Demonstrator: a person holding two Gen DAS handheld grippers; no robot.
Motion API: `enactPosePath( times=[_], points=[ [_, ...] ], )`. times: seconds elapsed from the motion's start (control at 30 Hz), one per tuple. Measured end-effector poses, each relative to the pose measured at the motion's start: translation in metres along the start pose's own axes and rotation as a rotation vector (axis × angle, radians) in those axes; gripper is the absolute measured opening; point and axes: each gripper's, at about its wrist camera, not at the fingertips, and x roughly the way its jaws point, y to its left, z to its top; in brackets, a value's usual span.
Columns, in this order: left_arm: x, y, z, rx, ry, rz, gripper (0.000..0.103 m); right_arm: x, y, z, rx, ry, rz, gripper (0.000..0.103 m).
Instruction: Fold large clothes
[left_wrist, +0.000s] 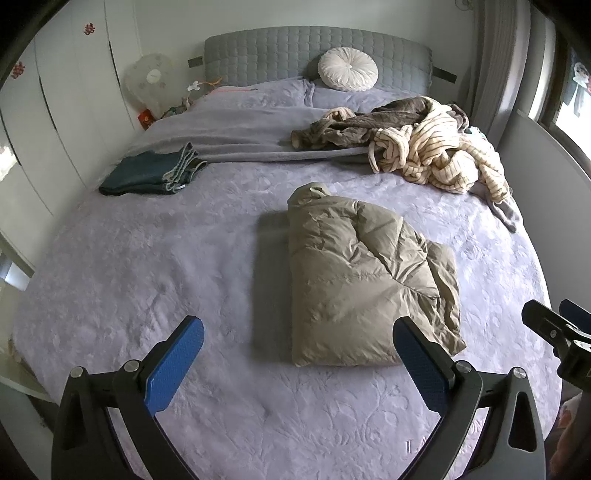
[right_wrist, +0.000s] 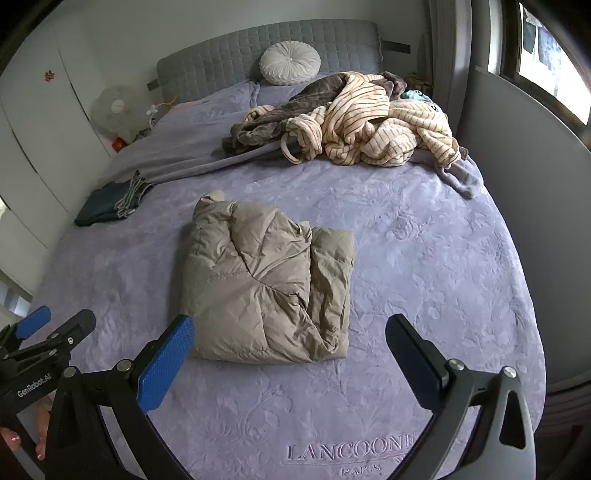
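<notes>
A beige puffer jacket (left_wrist: 362, 280) (right_wrist: 269, 288) lies folded into a thick rectangle in the middle of the lilac bed cover (left_wrist: 147, 258) (right_wrist: 424, 266). My left gripper (left_wrist: 299, 350) hovers open over the cover just in front of the jacket's near edge, nothing between its blue pads. My right gripper (right_wrist: 291, 343) is also open and empty, just in front of the jacket's near edge. In the left wrist view the right gripper (left_wrist: 554, 328) shows at the right edge. The left gripper (right_wrist: 55, 328) appears at the left edge of the right wrist view.
Folded dark jeans (left_wrist: 151, 173) (right_wrist: 110, 203) rest near the bed's left side. A heap of striped cream and grey-brown clothes (left_wrist: 424, 144) (right_wrist: 354, 122) lies at the far right. A round white cushion (left_wrist: 347, 69) leans on the grey headboard (left_wrist: 258, 55). A fan (left_wrist: 147, 81) stands beside white wardrobes.
</notes>
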Motion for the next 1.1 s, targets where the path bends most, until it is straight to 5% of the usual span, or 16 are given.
enactPosePath(
  times=[1.1],
  points=[
    [0.0011,0.0009,0.0004,0.004,0.000,0.000,0.102,0.0006,-0.0020,0.0019,-0.004,0.003,0.003,0.103]
  ],
)
